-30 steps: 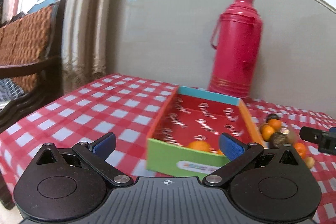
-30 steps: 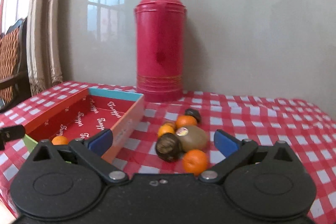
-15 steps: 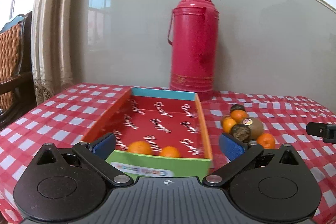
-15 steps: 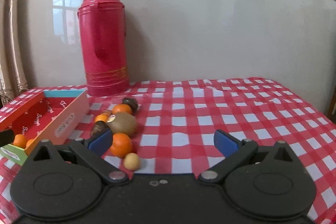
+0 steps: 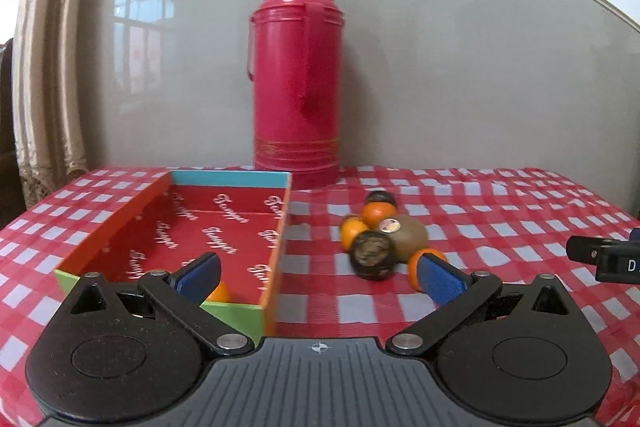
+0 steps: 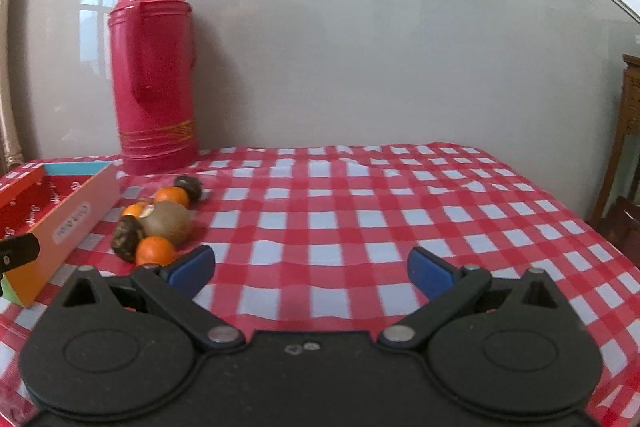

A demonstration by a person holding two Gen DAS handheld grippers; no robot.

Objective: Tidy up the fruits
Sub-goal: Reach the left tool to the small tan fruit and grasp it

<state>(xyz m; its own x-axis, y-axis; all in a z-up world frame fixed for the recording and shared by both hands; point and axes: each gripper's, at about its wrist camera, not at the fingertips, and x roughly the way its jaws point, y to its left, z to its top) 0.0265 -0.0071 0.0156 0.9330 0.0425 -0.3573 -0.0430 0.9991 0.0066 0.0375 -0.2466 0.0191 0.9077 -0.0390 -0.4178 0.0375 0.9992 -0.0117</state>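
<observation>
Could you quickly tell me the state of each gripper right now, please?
Left gripper: open, holding nothing.
Right gripper: open, holding nothing.

Glossy grey wall (image 6: 380,39) reflecting a window, cream curtain (image 5: 48,67) at left, wooden furniture (image 6: 628,131) at right

A shallow red-lined box (image 5: 224,227) lay open on the cloth with 1 orange (image 5: 219,293) in its near corner, while oranges, a stickered kiwi (image 5: 406,237) and dark fruits clustered just beside it.
</observation>
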